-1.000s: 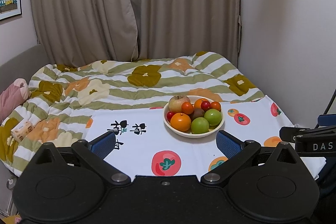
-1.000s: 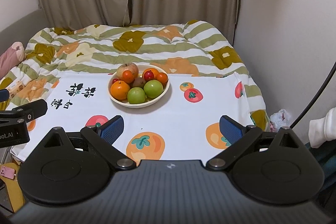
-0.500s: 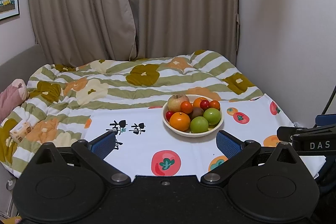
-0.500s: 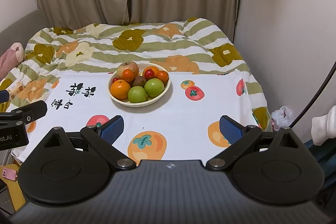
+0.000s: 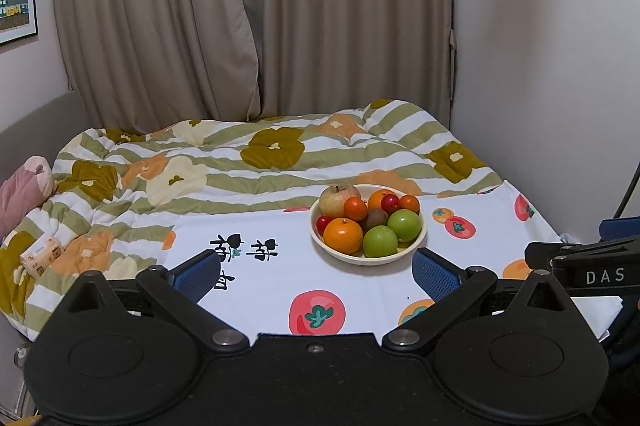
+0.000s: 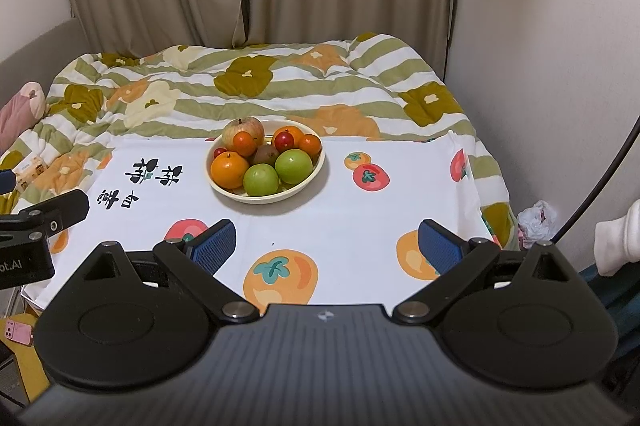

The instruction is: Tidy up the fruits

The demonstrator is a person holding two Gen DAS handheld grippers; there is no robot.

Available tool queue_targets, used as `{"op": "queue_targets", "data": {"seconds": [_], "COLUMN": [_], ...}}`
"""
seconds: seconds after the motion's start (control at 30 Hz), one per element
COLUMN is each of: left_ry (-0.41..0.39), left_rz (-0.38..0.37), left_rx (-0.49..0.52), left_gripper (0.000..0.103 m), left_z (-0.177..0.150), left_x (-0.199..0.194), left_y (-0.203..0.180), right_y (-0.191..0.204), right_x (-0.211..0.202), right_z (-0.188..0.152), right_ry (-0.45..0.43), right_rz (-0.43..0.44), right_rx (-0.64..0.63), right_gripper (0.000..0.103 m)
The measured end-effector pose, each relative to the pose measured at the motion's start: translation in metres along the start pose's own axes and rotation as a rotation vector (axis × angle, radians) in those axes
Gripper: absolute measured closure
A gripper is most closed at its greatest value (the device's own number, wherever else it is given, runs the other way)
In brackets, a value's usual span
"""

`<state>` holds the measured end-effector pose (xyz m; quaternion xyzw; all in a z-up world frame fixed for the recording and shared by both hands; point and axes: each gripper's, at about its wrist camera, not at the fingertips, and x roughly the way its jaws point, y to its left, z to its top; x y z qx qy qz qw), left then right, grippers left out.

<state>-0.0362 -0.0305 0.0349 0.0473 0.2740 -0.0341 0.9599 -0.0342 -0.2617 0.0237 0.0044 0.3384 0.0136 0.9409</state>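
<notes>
Bed cover (image 6: 400,194), white, fruit-printed: lying flat across the lower half of the frame, giving a soft, yielding base.

Bowl (image 6: 298,188), cream, shallow: sitting at frame centre on the cover, probably rigid; best taken by the rim.

Apple (image 6: 240,128), pale red, at the bowl's far left: likely firm and fairly heavy, wanting a wide grasp across its middle.

Orange (image 6: 229,168) and two green fruits (image 6: 261,179): crowding the bowl's near side; rounded, probably smooth and prone to rolling.

Small red and orange fruits (image 6: 284,140): nesting behind; light, possibly soft, needing gentle pressure.

Left gripper (image 5: 316,272) and right gripper (image 6: 326,246): both hovering short of the bowl, jaws spread wide, holding nothing.
</notes>
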Motion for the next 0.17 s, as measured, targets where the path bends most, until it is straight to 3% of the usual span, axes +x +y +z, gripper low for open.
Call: {"op": "queue_targets", "data": {"seconds": [0.17], "left_ry": [-0.001], "left_rz": [-0.005], "left_rx": [-0.009], "left_gripper": [0.000], "left_z": [-0.0014], "left_x": [0.0009], "left_y": [-0.0001], "right_y": [-0.0003], "right_x": [0.0002], "right_z": [0.0000], "right_ry": [0.001], "right_rz": [0.000], "right_rx": [0.002], "right_gripper": [0.000]}}
